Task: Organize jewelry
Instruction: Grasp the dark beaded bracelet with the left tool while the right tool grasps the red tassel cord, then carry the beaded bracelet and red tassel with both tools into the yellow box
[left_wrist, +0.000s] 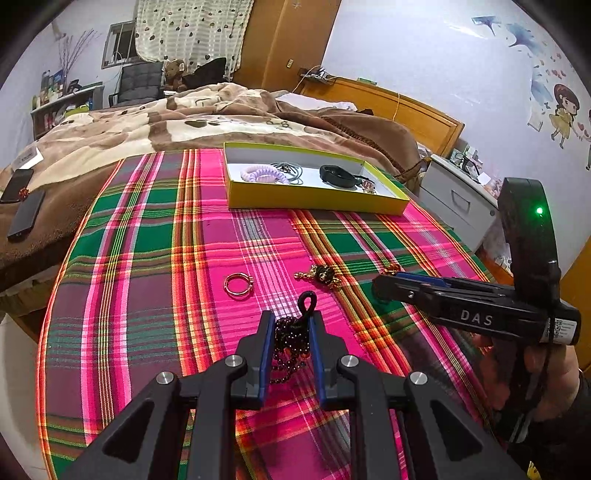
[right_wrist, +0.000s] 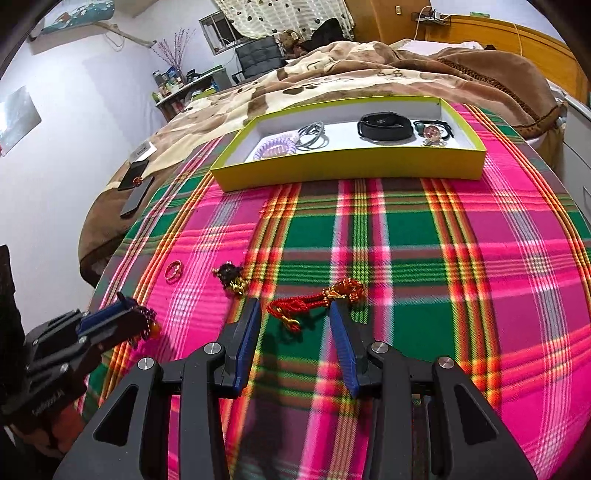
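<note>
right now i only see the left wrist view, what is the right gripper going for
observer: a red knotted cord charm lies on the cloth between the right gripper's open fingers, not pinched
operator: is my left gripper actually holding the beads
observer: from the side, the dark bead bracelet is clamped in the left gripper, and beads hang past its tip
operator: what's at the box's right end
observer: in the yellow box, a round charm on a dark cord, beside the black band
</note>
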